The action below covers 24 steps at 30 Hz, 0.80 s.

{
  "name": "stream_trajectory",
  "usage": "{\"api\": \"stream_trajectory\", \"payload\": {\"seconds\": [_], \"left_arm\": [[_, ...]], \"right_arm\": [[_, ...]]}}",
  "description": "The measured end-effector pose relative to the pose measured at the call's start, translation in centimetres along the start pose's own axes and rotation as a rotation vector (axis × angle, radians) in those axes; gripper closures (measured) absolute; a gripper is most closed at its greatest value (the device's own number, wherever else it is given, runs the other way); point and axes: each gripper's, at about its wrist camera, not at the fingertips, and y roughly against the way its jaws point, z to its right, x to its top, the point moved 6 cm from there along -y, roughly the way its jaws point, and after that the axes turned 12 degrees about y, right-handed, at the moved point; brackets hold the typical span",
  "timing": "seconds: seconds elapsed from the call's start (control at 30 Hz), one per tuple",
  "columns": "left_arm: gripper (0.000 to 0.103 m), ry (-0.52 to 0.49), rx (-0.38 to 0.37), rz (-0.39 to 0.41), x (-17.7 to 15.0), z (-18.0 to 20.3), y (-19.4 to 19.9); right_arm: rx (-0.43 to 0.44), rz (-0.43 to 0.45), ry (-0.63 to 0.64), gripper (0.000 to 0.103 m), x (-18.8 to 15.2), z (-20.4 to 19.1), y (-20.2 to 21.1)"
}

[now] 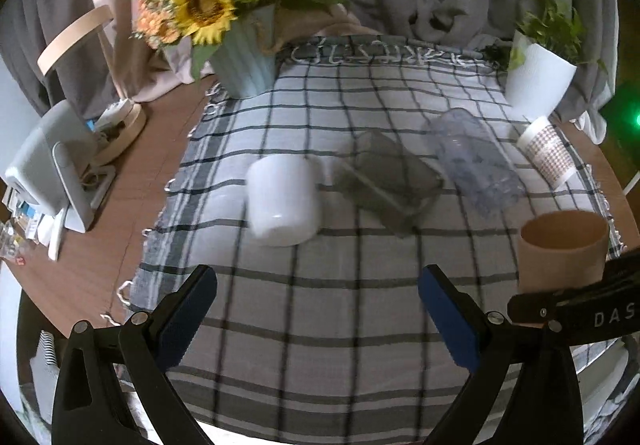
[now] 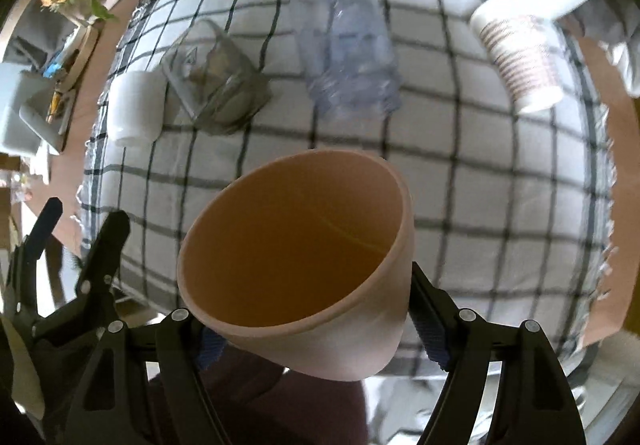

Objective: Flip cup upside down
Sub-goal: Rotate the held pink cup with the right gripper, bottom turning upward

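Note:
My right gripper (image 2: 312, 329) is shut on a tan cup (image 2: 296, 265) and holds it above the checked cloth (image 2: 480, 205), mouth open toward the camera and tilted. The same cup (image 1: 560, 249) shows at the right edge of the left wrist view, mouth up, with the right gripper's black body below it. My left gripper (image 1: 320, 313) is open and empty, low over the near part of the cloth (image 1: 320, 325).
On the cloth lie a white mug (image 1: 282, 201), a grey glass (image 1: 388, 181), a clear plastic cup (image 1: 476, 161) and a patterned paper cup (image 1: 546, 151). A sunflower vase (image 1: 244, 57) and a white plant pot (image 1: 536, 77) stand at the back. A lamp and clutter sit left.

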Motion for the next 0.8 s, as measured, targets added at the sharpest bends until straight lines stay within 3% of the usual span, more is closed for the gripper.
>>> {"api": "stream_trajectory", "payload": {"seconds": [0.3, 0.8], "left_arm": [[0.0, 0.004, 0.014, -0.032, 1.2, -4.0, -2.1], [0.0, -0.033, 0.008, -0.094, 1.3, -5.0, -4.2]], "right_arm": [[0.131, -0.064, -0.165, 0.026, -0.5, -3.4, -3.7], [0.1, -0.064, -0.247, 0.026, 0.9, -3.9, -6.1]]}}
